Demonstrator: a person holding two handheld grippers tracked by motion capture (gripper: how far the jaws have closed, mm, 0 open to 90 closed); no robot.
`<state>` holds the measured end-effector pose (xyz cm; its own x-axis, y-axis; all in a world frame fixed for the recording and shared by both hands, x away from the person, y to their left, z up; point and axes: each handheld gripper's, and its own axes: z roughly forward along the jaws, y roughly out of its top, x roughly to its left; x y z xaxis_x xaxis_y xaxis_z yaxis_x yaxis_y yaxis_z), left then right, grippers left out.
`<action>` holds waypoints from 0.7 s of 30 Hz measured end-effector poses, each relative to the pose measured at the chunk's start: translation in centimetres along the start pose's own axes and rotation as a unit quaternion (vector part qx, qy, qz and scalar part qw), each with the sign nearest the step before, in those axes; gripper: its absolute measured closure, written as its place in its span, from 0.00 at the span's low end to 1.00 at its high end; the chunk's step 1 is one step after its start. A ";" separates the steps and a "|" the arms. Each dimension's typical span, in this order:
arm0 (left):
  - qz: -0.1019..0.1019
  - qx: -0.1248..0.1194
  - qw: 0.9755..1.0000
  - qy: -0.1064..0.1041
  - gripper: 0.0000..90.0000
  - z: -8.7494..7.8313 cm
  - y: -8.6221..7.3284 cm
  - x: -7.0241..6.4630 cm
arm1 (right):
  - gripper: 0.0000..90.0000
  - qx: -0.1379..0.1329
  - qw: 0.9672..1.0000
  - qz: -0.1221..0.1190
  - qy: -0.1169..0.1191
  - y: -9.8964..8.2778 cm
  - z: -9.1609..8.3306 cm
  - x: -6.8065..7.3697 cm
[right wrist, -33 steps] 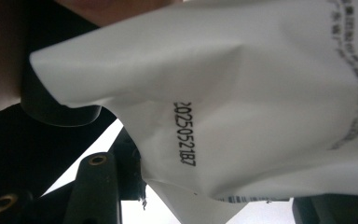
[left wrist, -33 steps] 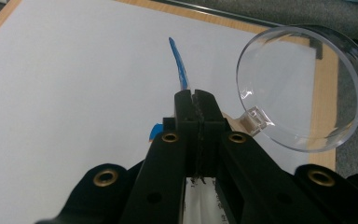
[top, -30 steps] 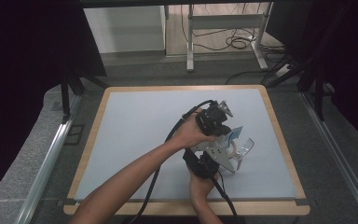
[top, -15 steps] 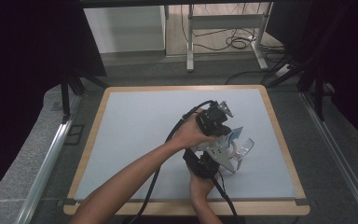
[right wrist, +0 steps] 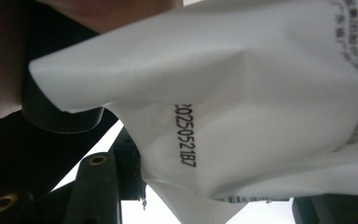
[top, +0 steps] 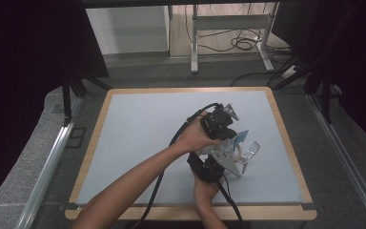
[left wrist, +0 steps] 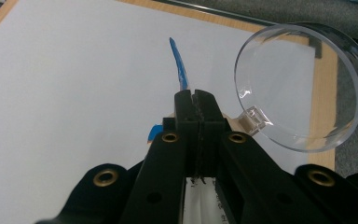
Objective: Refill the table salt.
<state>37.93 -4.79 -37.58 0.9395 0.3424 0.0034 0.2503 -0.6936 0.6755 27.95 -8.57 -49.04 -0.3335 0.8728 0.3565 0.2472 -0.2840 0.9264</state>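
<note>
A white printed packet [right wrist: 261, 93] with a clear round flip lid [left wrist: 303, 84] is held up over the pale mat [top: 138, 124], right of centre. My left gripper [left wrist: 196, 95] is shut on a thin blue strip [left wrist: 179, 65] that rises from the packet beside the lid. In the high view the left gripper [top: 235, 138] comes in from the upper left, with the blue strip [top: 240, 137] and the lid [top: 251, 150] at its tip. My right gripper [right wrist: 214, 196] has the crumpled packet between its jaws from below. In the high view the right gripper [top: 226, 164] sits under the left hand.
A wooden border [top: 190, 212] frames the mat. Metal rails [top: 47, 171] run along both sides of the table. Beyond the far edge stand a desk frame [top: 228, 21] and loose floor cables [top: 243, 43]. Black cables trail from both grippers toward the near edge.
</note>
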 end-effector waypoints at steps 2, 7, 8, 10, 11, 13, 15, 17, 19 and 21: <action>0.001 -0.001 1.000 0.000 1.00 0.0 0.0 0.0 | 0.51 0.000 1.000 0.000 0.000 0.0 0.0 0.0; 0.002 -0.003 1.000 -0.001 1.00 0.1 0.1 -0.1 | 0.51 -0.002 1.000 -0.001 -0.001 0.0 0.0 -0.1; 0.001 -0.003 1.000 -0.001 1.00 0.0 0.1 -0.1 | 0.51 -0.003 1.000 -0.002 -0.002 0.0 0.0 0.0; 0.001 -0.003 1.000 -0.001 1.00 0.0 0.1 -0.1 | 0.51 -0.003 1.000 0.000 -0.001 0.1 0.0 0.0; 0.001 -0.003 1.000 -0.001 1.00 0.0 0.0 -0.1 | 0.51 -0.003 1.000 0.000 -0.001 0.0 0.0 0.0; 0.001 -0.001 1.000 0.000 1.00 0.0 0.0 -0.1 | 0.51 -0.002 1.000 0.001 -0.001 0.0 0.0 0.0; 0.001 0.000 1.000 0.000 1.00 0.0 0.0 -0.1 | 0.51 -0.002 1.000 0.003 0.000 0.0 0.0 0.1; 0.000 -0.001 1.000 -0.001 1.00 -0.1 0.0 -0.1 | 0.51 -0.003 1.000 0.004 0.000 0.0 0.0 0.1; 0.000 -0.001 1.000 -0.001 1.00 -0.1 0.0 -0.1 | 0.51 -0.002 1.000 0.001 0.000 0.0 0.0 0.1; 0.002 0.001 1.000 0.000 1.00 -0.1 0.0 -0.1 | 0.51 -0.003 1.000 0.004 0.001 0.0 0.0 0.2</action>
<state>37.82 -4.74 -37.49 0.9409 0.3385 0.0061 0.2460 -0.6959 0.6747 27.88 -8.46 -48.94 -0.3327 0.8699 0.3640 0.2443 -0.2933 0.9243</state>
